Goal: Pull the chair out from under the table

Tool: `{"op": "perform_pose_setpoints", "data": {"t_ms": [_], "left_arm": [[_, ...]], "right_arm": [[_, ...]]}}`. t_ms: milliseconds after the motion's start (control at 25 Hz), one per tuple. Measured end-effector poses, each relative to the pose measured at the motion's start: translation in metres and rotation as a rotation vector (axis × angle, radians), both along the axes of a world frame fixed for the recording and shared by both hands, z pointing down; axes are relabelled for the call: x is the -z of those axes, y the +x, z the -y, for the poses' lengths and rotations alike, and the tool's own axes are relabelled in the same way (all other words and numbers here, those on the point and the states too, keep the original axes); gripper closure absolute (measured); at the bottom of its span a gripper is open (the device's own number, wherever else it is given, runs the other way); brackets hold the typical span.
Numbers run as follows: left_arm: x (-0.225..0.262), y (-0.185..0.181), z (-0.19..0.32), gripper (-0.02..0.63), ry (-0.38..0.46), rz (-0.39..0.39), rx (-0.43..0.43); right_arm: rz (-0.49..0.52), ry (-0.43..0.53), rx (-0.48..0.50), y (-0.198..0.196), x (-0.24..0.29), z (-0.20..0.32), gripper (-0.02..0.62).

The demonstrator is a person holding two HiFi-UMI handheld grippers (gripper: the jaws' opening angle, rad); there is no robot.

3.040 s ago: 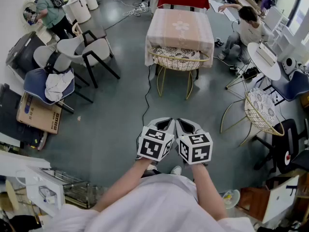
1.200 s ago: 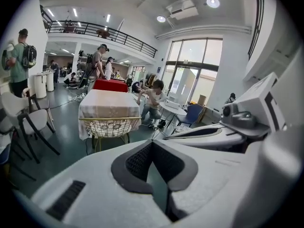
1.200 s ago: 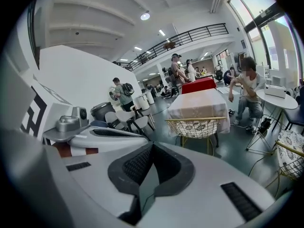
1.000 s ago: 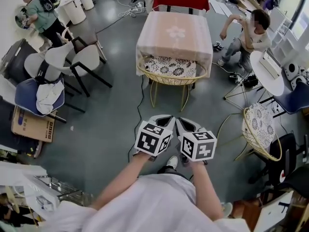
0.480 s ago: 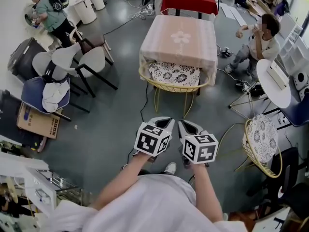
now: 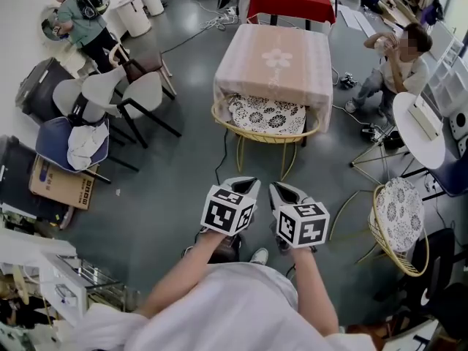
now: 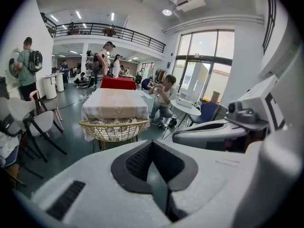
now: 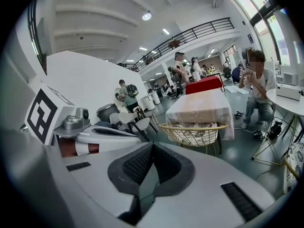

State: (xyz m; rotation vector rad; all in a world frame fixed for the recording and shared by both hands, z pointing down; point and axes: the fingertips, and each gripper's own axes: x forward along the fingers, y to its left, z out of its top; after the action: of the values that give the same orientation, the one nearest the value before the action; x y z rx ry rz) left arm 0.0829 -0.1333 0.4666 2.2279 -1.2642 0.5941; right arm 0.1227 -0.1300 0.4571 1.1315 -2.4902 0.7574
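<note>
At twelve o'clock the chair (image 6: pixel 265 119) sits tucked under the worktop (image 6: pixel 274 57), well ahead. The left gripper (image 6: pixel 243 184) and right gripper (image 6: pixel 281 189) aim at it, jaws clenched empty, since it is probably not yet within reach.

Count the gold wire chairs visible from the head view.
2. One chair is tucked under the table straight ahead; the other chair stands alone at the right. More could be hidden outside the frame.

I cannot see the far legs of the chair (image 6: pixel 265 115), tucked under the cloth of the table (image 6: pixel 276 58). Right of the table, a blue chair (image 6: pixel 453 172) is cut by the picture's edge. Nearer than the table, the cubes on my left gripper (image 6: pixel 246 183) and right gripper (image 6: pixel 280 188) hide my fingers.
</note>
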Motion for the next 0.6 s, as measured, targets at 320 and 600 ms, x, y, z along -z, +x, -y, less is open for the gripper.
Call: {"op": "perform_pose_setpoints", "data": {"t_ms": [320,600], "left_arm": [[-0.009,-0.009,0.036,0.603,-0.012,-0.004,-0.002],[-0.024,-0.031,0.085,0.601,-0.021,0.027,-0.028]], "right_arm": [[-0.040,-0.023,0.008,-0.002,-0.012,0.031,0.594],[-0.108,-0.029,0.030,-0.013,-0.029,0.071,0.594]]}}
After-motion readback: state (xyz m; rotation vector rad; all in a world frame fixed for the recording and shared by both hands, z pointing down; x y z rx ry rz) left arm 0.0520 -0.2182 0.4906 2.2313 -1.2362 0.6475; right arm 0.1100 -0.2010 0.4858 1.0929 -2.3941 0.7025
